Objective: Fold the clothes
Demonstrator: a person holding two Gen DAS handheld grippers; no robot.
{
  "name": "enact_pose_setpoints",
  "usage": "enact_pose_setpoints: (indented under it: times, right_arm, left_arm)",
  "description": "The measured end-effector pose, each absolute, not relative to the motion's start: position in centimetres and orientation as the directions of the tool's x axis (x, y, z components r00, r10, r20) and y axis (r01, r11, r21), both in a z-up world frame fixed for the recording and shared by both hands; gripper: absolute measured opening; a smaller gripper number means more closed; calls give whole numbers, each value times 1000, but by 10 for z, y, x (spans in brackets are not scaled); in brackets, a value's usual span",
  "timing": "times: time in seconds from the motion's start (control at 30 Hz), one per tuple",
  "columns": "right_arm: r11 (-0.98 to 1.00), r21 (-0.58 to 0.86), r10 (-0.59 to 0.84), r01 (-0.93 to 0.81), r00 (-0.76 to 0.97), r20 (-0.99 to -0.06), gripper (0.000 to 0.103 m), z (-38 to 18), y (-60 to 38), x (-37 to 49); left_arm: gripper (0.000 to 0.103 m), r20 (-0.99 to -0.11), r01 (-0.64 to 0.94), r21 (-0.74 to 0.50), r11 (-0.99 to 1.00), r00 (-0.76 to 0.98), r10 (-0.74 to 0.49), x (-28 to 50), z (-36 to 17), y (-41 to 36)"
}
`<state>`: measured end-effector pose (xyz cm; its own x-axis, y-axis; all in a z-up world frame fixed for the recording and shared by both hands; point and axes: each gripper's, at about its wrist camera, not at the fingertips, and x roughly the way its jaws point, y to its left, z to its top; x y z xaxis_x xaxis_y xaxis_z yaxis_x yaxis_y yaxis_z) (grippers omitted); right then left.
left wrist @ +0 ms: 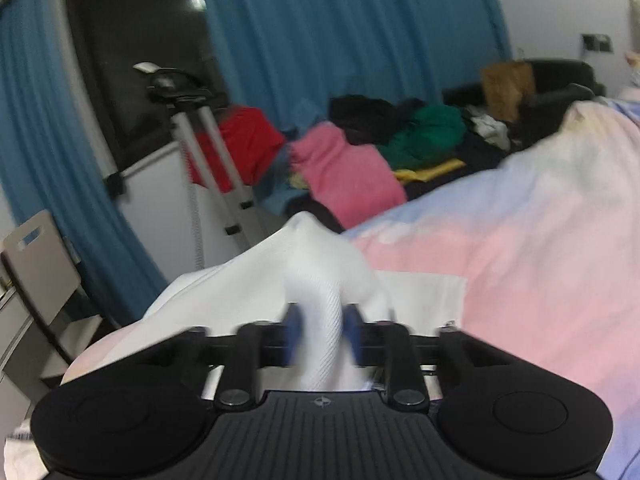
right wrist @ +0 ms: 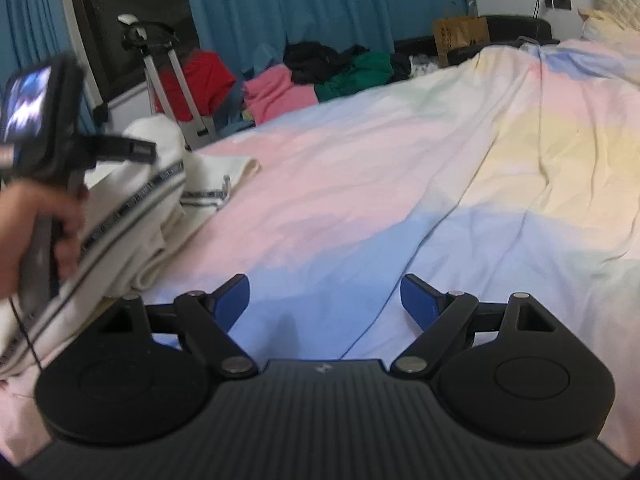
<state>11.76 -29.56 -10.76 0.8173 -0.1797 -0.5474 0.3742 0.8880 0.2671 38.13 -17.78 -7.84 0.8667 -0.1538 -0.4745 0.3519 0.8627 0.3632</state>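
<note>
Bedspread [right wrist: 400,168] in pastel patches; clothes pile [right wrist: 320,72] beside blue curtains [right wrist: 320,0].

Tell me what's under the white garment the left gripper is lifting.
The pastel bedspread lies under the white garment pinched by the left gripper; whatever its draped folds cover is hidden.

White garment [right wrist: 132,216] with dark striped trim — bunched, lifted at one fold, draped over the pastel bedspread's [right wrist: 360,184] edge.
</note>
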Motion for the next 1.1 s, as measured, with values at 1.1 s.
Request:
enact_pose_setpoints:
  times: [1.1]
  right_arm:
    - [388, 920, 346, 61, 915, -207, 79, -131, -290, 96]
  left_arm:
    - [3, -393, 299, -259, 918, 836, -383, 69, -53, 39]
